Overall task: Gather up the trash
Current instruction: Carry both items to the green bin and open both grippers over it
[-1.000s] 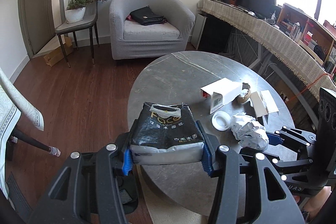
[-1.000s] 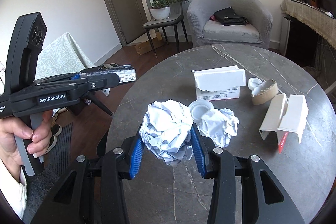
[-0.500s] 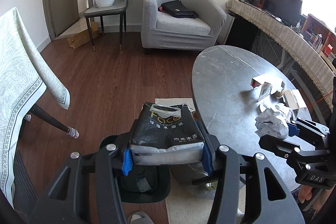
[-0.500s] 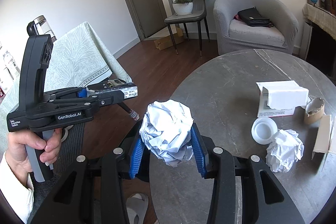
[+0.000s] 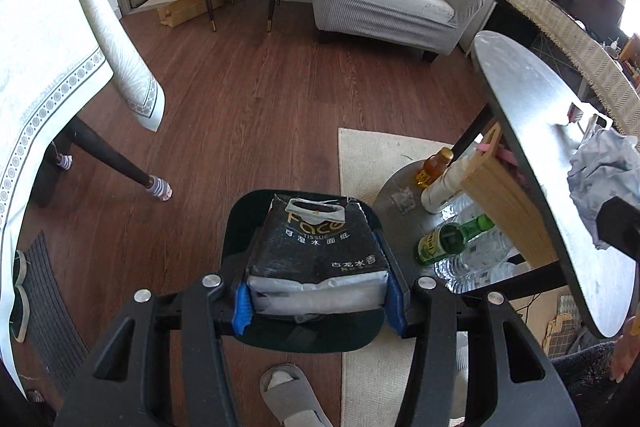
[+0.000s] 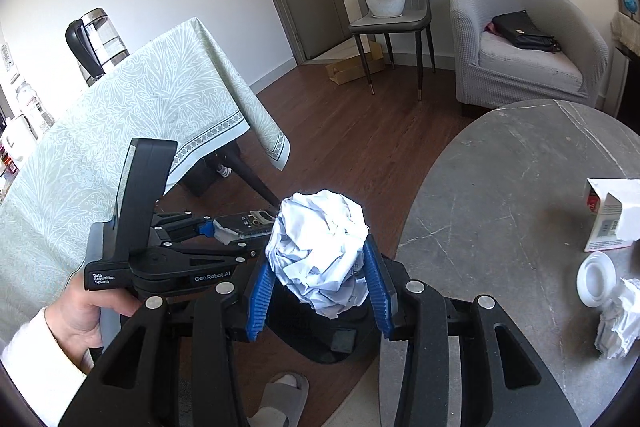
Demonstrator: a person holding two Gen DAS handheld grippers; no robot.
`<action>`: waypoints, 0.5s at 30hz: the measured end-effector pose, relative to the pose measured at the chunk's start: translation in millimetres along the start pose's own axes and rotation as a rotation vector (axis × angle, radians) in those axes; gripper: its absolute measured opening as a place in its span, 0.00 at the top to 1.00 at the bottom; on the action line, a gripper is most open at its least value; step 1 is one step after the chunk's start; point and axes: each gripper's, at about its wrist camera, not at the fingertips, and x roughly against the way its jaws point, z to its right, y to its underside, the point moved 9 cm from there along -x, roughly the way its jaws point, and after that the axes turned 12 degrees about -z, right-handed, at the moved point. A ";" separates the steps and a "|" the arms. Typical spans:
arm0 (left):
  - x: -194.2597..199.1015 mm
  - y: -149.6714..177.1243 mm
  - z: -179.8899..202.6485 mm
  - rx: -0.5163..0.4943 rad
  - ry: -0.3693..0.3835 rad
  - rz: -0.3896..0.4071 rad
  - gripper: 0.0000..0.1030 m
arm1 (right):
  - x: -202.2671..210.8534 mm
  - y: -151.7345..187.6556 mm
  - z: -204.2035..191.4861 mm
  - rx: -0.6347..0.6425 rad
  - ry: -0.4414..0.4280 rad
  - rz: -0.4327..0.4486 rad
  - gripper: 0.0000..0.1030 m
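Note:
A black tissue pack (image 5: pixel 318 251) with white lettering is clamped between the blue pads of my left gripper (image 5: pixel 319 303). It hangs just above a black trash bin (image 5: pixel 244 211) on the wood floor. My right gripper (image 6: pixel 319 279) is shut on a crumpled white paper ball (image 6: pixel 320 247), held past the table's edge with the same bin (image 6: pixel 320 345) beneath it. In the right wrist view the left gripper (image 6: pixel 224 227) sits to the left, held by a hand (image 6: pixel 84 311). The paper ball (image 5: pixel 596 171) also shows at the right edge of the left wrist view.
The round grey marble table (image 6: pixel 520 187) carries a white box (image 6: pixel 612 211), a white lid (image 6: pixel 596 279) and another paper wad (image 6: pixel 618 323). Bottles (image 5: pixel 452 239) stand under it. A slippered foot (image 5: pixel 288 391) is near the bin. A cloth-covered table (image 6: pixel 120 115) stands to the left.
Both grippers have swung left off the marble table with their loads. The left one has dropped and tipped downward, so the tissue pack is now over the bin.

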 end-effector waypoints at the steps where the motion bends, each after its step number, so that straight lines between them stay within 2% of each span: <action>1: -3.4 2.0 -4.2 0.005 0.003 -0.007 0.47 | -2.4 -0.8 -2.2 0.001 -0.003 -0.004 0.58; 6: -22.2 11.9 -24.4 0.042 -0.009 -0.056 0.47 | -16.2 -5.6 -13.7 0.006 -0.025 -0.019 0.58; 11: -45.6 27.0 -37.1 0.053 -0.030 -0.141 0.47 | -34.2 -8.7 -24.8 0.007 -0.034 -0.043 0.58; 15: -60.6 38.0 -45.3 0.062 -0.009 -0.187 0.47 | -47.3 -8.9 -32.9 0.012 -0.037 -0.063 0.58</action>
